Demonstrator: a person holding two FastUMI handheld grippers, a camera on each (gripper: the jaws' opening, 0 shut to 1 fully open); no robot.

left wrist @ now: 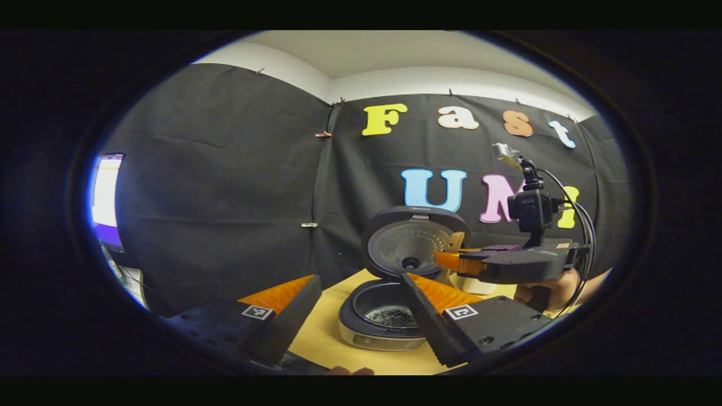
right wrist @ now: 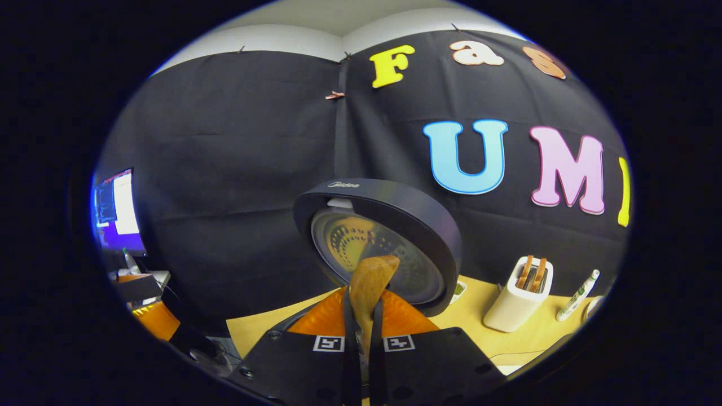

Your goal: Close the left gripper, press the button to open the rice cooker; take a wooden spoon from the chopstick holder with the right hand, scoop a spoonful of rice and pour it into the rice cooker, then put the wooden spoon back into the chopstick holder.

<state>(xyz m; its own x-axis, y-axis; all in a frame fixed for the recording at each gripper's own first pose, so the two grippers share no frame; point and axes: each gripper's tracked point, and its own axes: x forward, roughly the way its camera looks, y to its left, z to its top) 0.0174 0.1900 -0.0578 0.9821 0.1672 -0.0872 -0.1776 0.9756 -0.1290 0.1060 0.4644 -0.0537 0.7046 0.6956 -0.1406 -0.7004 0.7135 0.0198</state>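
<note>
I had one rice cooker lid-up on the bench. Right tongs clenched one wooden spoon over it; left tongs released. Two utensils stood in one chopstick holder.

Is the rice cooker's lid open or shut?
Open. The rice cooker's lid stands upright behind the pot, so you can see inside, where something lies at the bottom.

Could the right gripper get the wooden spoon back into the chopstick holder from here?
Probably yes. The right gripper is shut on the wooden spoon, and the chopstick holder stands off to one side on the table, open-topped, with nothing seen between them.
</note>
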